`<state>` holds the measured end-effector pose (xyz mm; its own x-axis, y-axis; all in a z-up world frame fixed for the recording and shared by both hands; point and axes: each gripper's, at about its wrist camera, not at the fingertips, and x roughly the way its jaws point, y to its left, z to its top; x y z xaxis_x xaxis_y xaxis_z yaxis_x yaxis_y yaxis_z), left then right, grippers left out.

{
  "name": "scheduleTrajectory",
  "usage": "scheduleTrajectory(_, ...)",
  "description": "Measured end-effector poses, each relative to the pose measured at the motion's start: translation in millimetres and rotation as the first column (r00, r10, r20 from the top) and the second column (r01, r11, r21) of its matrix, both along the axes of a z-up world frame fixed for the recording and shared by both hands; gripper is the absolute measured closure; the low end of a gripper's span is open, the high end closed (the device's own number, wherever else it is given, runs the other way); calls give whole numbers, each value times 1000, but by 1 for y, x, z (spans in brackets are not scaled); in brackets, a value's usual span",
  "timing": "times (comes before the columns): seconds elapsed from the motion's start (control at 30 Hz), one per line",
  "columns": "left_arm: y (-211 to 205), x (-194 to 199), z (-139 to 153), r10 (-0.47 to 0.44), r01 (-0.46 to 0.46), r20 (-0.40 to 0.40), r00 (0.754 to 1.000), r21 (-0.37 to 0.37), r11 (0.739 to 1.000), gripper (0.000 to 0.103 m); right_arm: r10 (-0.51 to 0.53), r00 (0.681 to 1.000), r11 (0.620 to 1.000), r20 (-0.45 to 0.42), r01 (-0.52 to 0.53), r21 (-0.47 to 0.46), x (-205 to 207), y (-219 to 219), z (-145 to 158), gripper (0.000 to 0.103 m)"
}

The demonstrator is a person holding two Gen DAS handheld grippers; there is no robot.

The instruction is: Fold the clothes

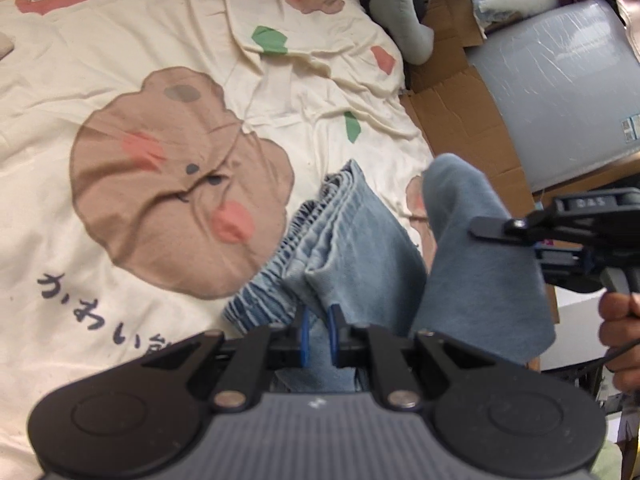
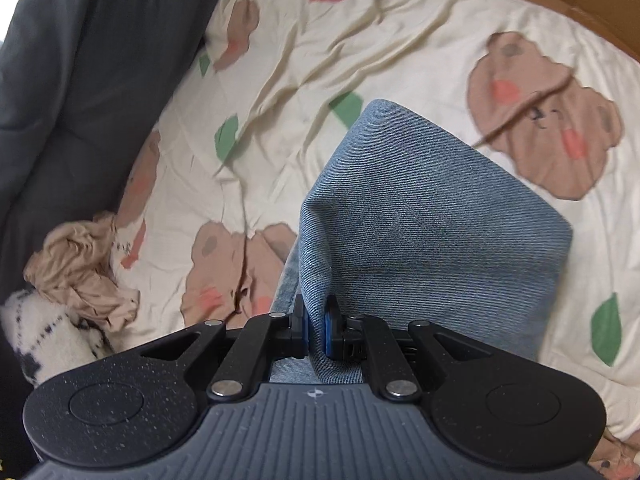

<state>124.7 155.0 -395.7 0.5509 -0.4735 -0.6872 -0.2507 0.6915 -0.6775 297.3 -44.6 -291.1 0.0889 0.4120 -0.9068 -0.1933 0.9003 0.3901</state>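
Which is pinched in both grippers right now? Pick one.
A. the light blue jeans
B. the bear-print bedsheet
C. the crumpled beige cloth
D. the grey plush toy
A: the left gripper and the right gripper are each shut on folds of the light blue jeans, lifted over the bedsheet.

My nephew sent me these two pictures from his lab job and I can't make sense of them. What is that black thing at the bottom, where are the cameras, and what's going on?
No robot here: a person holds a hand-held gripper in each hand, each with a camera looking along its jaws. The black shape is the gripper itself. One picture is from the left gripper, the other from the right gripper. Both are shut on light blue jeans, lifted over a cream bedspread printed with bears. The left view also shows the hand holding the right gripper. A crumpled beige cloth lies nearby.
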Motion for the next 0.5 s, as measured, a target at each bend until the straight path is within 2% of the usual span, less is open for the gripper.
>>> scheduleTrajectory(0.5,3,0,1,-3,3,-17,1000,25,1000,94,158,987,983,-33,-160,-88,5,58,-46,97)
